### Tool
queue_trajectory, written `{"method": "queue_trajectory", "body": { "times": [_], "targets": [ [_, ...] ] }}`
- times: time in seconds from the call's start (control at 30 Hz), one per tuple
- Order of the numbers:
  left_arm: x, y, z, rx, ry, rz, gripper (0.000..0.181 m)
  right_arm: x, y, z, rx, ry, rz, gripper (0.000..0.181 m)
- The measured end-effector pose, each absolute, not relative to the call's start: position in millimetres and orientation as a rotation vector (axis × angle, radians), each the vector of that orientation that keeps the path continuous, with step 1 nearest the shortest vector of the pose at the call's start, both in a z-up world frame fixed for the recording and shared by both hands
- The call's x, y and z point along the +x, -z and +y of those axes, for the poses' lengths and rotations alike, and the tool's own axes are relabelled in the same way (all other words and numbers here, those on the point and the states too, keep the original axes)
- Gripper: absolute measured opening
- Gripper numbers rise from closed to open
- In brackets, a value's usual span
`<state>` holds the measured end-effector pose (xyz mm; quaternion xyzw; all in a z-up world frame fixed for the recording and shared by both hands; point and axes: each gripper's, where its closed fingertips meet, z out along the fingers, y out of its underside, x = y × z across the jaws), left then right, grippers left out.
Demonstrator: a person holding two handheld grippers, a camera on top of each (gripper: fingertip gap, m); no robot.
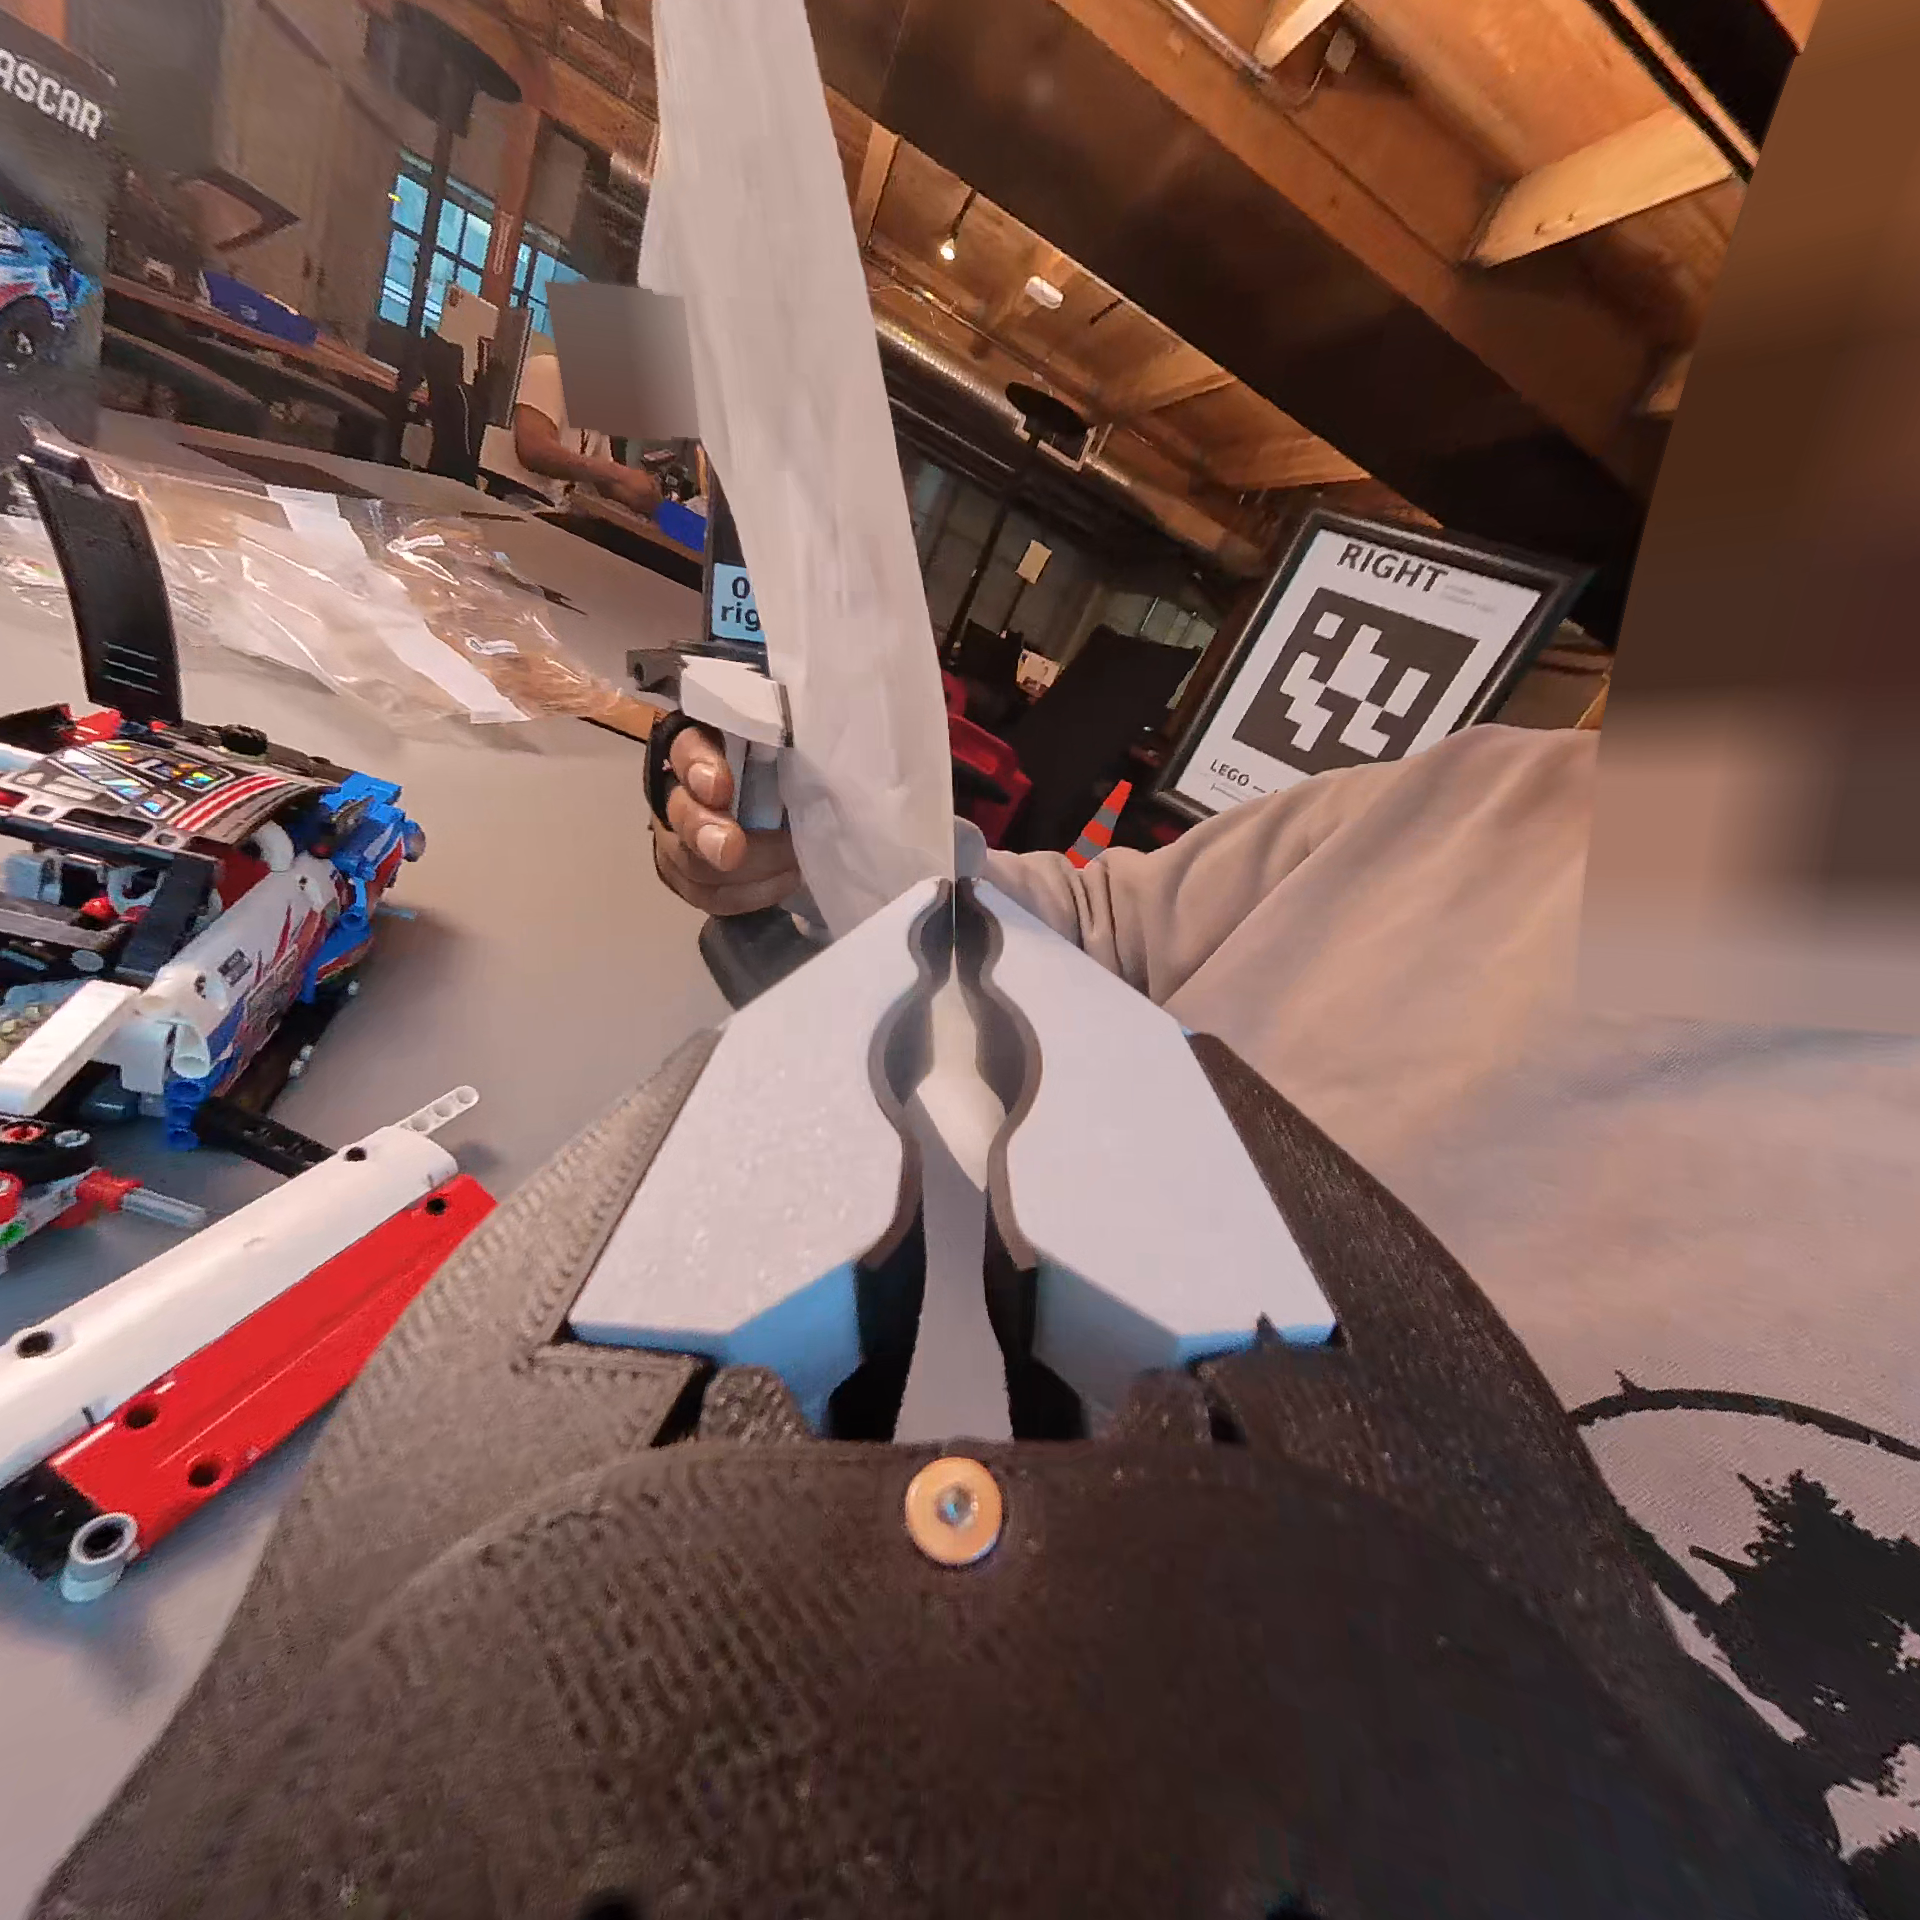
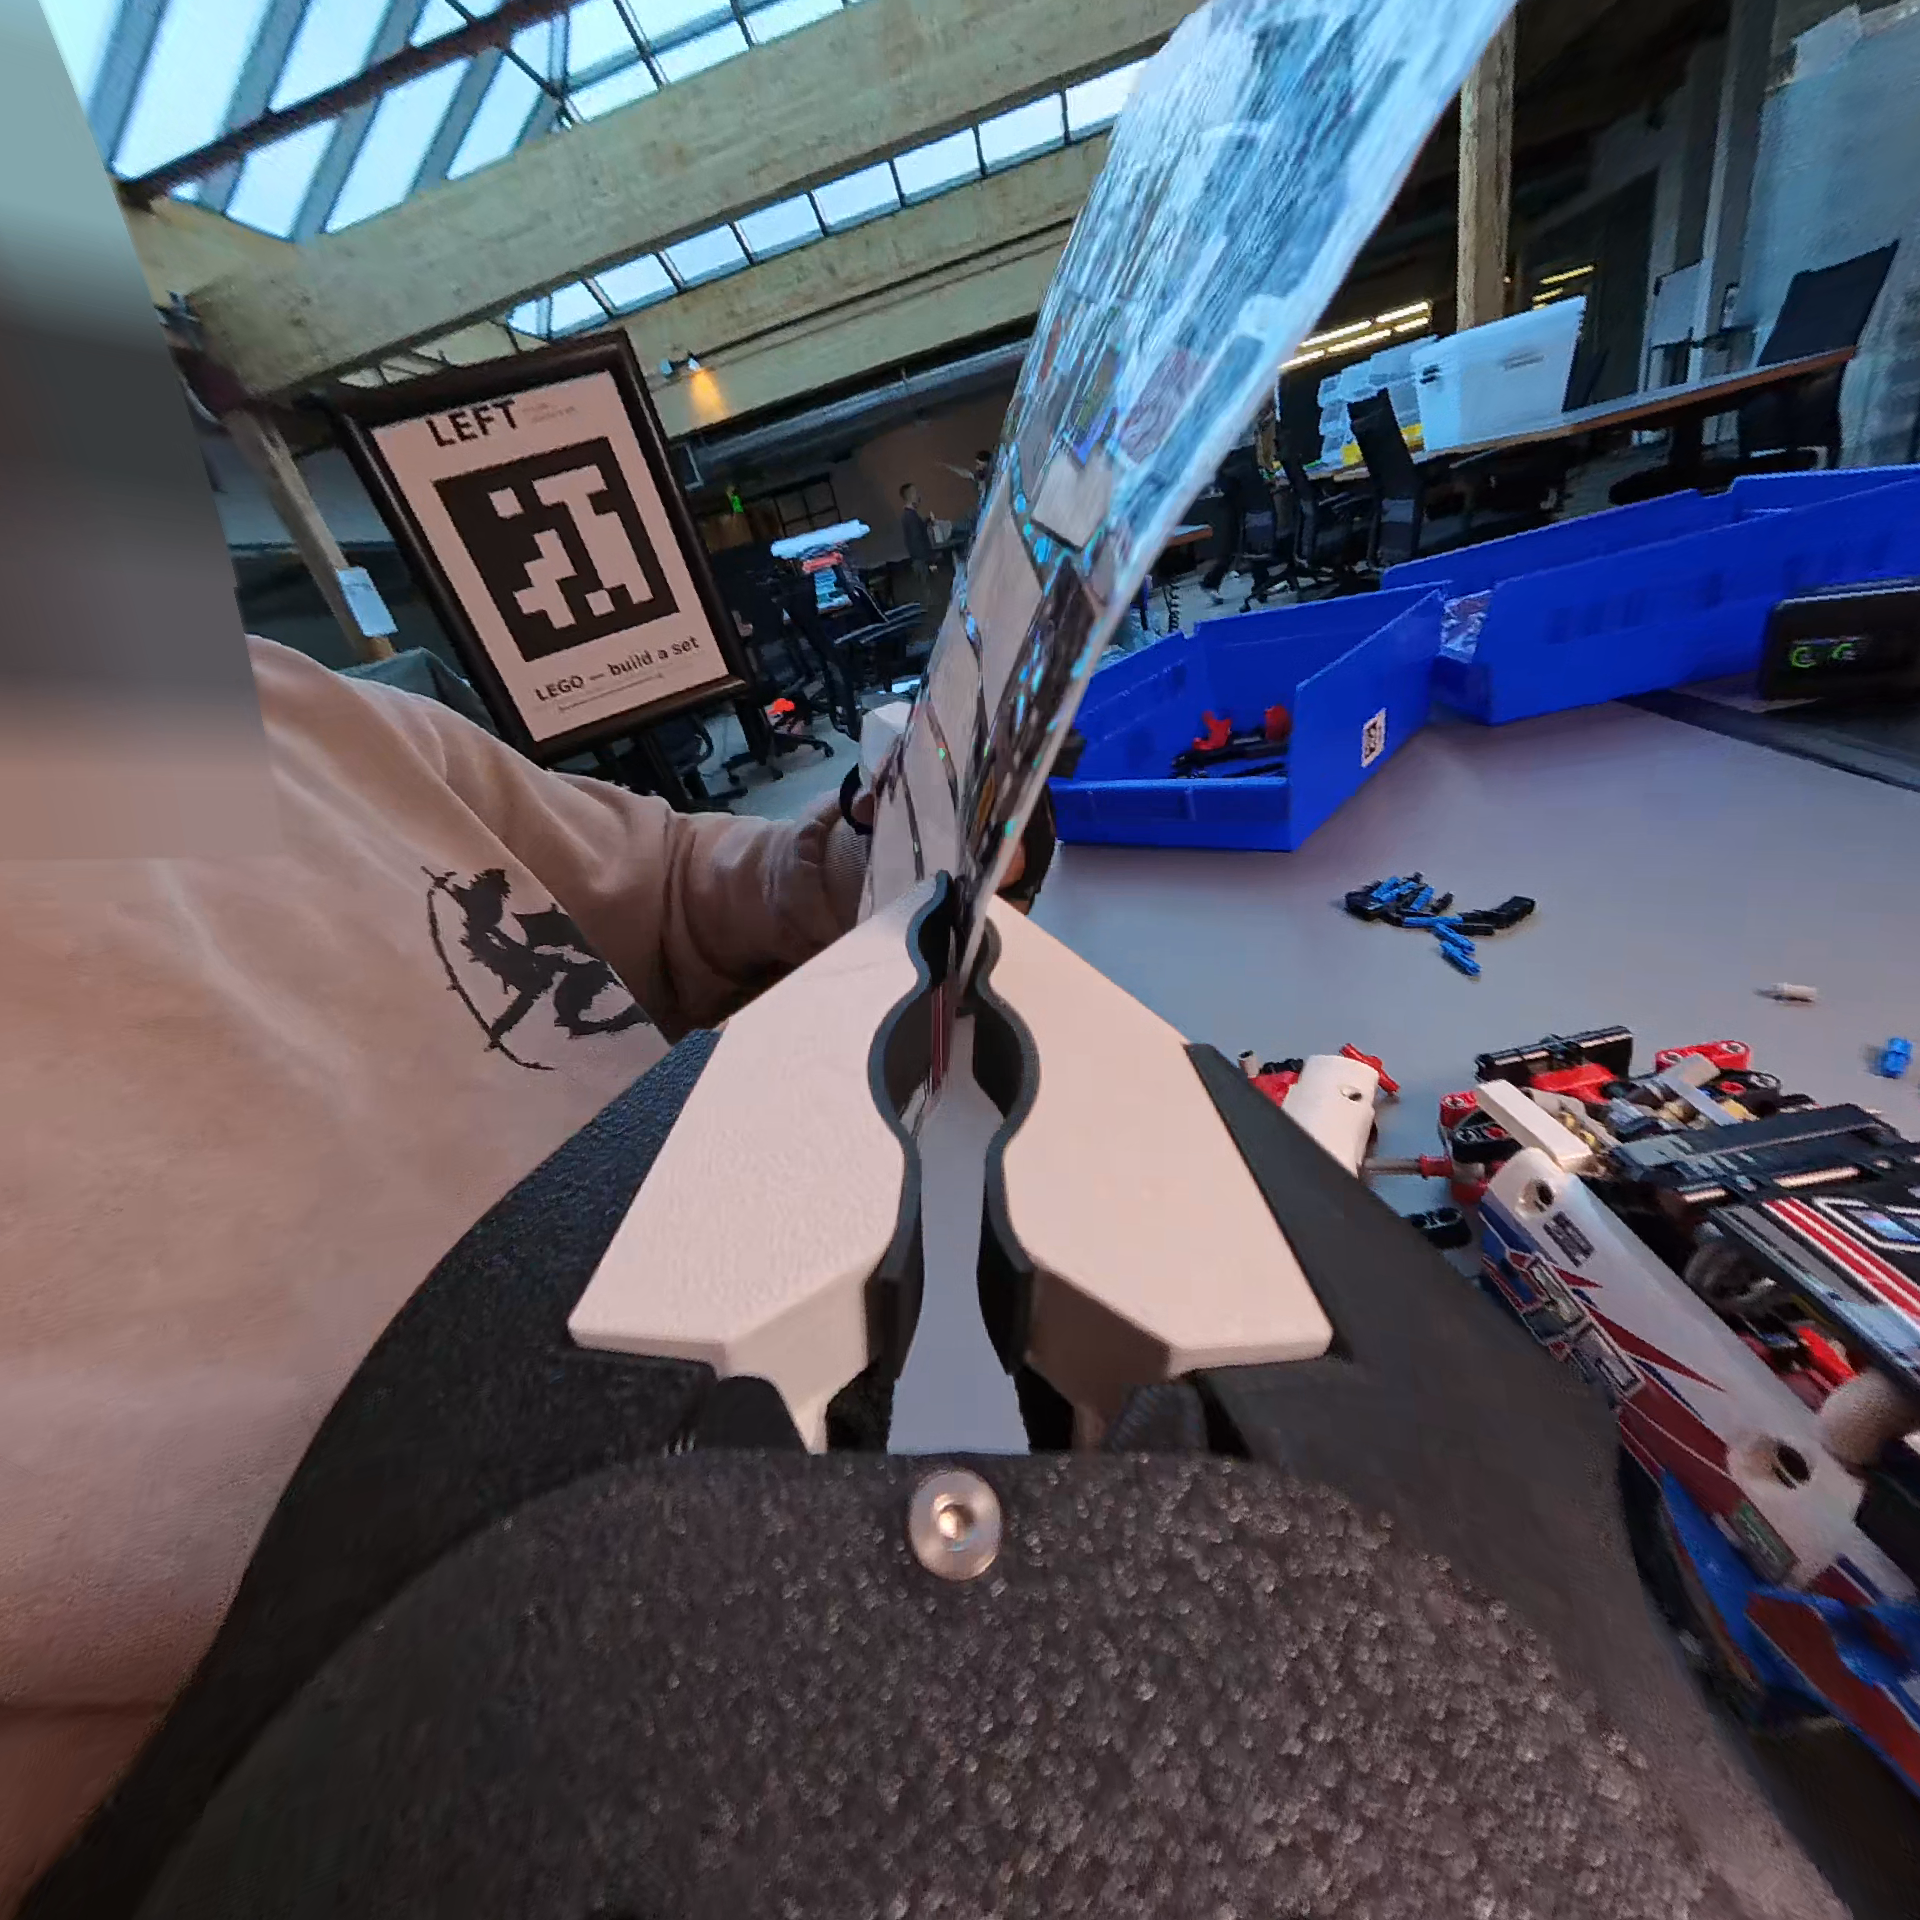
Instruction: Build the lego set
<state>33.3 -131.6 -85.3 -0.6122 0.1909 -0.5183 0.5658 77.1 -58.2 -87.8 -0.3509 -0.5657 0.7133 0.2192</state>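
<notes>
A sticker sheet is held upright between both grippers. In the left wrist view its white back [image 1: 800,436] rises from my left gripper [image 1: 951,896], which is shut on its lower edge. In the right wrist view its printed, shiny side [image 2: 1174,343] rises from my right gripper [image 2: 958,914], which is shut on another edge. The right gripper also shows in the left wrist view [image 1: 740,717], in a hand, touching the sheet. The partly built red, white and blue lego car [image 1: 187,883] stands on the grey table [image 1: 499,935]; it also shows in the right wrist view [image 2: 1714,1299].
A red and white lego panel [image 1: 239,1309] lies near the car. Clear plastic bags [image 1: 312,592] lie behind it. Blue bins [image 2: 1299,717] with parts and a heap of blue and black pins [image 2: 1434,914] are on the table. Framed marker signs [image 1: 1361,665] [image 2: 540,540] stand behind. Across from one pair of fingers to the other is roughly 10 centimetres.
</notes>
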Motion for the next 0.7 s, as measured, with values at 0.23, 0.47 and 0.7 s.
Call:
{"method": "queue_trajectory", "body": {
  "times": [0.23, 0.47, 0.7],
  "targets": [
    [9.4, 99.2, -109.4, -1.521, 1.160, 0.264, 0.000, 66.4, 100.2, -44.5, -1.184, -1.885, -1.570, 0.000],
    [-9.4, 123.2, -89.9, -1.646, 1.112, 0.087, 0.000, 62.6, 114.2, -43.9, -1.562, -2.074, -1.493, 0.000],
    [-12.2, 125.2, -95.7, -1.618, 1.084, 0.198, 0.020, 64.9, 113.2, -45.6, -1.587, -2.188, -1.457, 0.000]
  ]
}}
